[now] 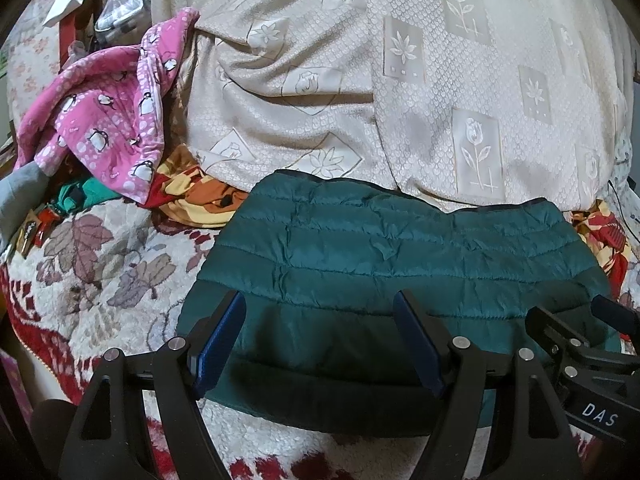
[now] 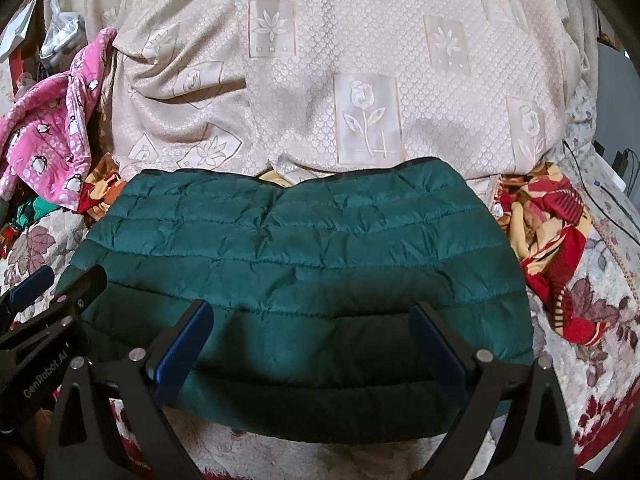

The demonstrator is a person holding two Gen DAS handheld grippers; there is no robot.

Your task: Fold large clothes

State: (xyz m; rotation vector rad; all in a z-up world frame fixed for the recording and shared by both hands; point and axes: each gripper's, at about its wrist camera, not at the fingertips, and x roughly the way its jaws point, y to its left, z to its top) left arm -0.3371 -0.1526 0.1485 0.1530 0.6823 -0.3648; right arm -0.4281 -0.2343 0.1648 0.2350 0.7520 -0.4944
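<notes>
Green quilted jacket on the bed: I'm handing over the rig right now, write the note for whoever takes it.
Left gripper: open, hanging over the near left part of the green quilted jacket, holding nothing.
Right gripper: open, over the jacket's near middle, holding nothing.
Jacket: lies as a compact folded rectangle on the floral blanket, its far edge at the cream bedspread.
Done: the jacket looks folded.
Left: the pink penguin garment is crumpled at far left, not folded; the red and yellow cloth is bunched to the right.
</notes>
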